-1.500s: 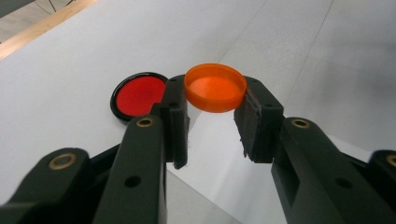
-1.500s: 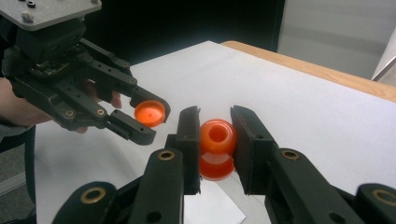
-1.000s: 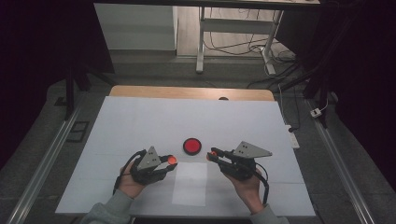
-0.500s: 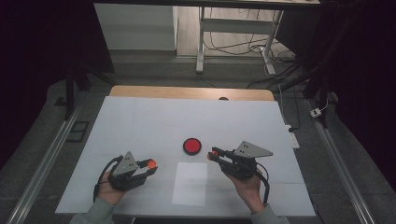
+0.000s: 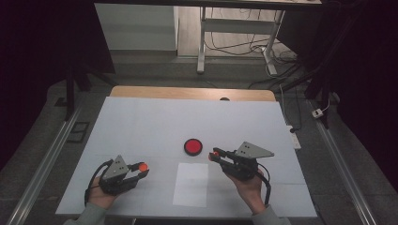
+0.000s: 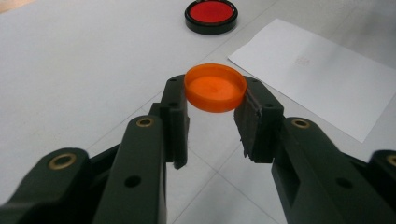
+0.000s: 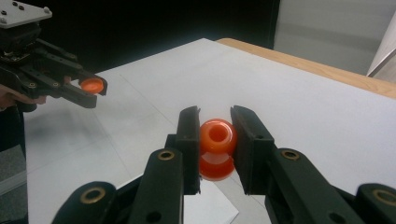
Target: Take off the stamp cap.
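- The orange cap [image 6: 215, 87] sits pinched between the left gripper's [image 5: 141, 170] jaws, held flat above the table [image 5: 141, 122], near its front left part.
- The orange spool [image 7: 217, 148], a short piece with a hole through it, is clamped between the right gripper's [image 5: 215, 156] jaws, just right of the red disc [image 5: 193, 146].
- The red disc lies flat on the table between the two grippers, a little farther from the person.
- A white sheet [image 5: 191, 184] lies on the table just in front of the disc, between the hands.

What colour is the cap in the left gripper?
Orange cap; clearest in the left gripper view.
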{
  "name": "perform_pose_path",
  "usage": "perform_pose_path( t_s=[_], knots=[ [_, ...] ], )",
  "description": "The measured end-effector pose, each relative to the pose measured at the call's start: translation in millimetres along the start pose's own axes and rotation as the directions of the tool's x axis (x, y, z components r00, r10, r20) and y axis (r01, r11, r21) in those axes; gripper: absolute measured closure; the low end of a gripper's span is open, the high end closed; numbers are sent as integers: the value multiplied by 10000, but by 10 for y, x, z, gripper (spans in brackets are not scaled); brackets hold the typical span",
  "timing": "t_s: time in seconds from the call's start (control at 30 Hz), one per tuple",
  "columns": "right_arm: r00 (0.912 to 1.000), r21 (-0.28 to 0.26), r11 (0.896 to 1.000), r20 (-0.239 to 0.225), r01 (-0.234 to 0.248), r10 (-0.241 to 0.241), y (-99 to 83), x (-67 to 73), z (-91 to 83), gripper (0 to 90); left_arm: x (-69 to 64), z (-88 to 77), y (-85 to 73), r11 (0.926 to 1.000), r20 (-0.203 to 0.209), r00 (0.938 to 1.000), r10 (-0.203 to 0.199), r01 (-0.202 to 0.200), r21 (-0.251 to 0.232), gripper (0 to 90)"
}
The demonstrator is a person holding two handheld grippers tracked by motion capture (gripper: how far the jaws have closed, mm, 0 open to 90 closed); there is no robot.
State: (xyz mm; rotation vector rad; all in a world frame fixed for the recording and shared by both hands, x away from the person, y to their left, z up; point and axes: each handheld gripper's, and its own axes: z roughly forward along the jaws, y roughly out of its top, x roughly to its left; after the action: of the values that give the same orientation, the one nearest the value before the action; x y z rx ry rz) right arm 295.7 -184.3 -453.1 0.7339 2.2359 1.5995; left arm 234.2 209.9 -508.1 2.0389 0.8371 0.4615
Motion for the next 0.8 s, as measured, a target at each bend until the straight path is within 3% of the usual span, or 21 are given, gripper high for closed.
perform_pose_path(
  t_s=[0.8],
  knots=[
    [10000, -205, 9998, 48, 29, -28, 38, -18, -21, 722, 49, 33, -8, 9998, 32, 9998, -190, 190, 51, 650]
  ],
)
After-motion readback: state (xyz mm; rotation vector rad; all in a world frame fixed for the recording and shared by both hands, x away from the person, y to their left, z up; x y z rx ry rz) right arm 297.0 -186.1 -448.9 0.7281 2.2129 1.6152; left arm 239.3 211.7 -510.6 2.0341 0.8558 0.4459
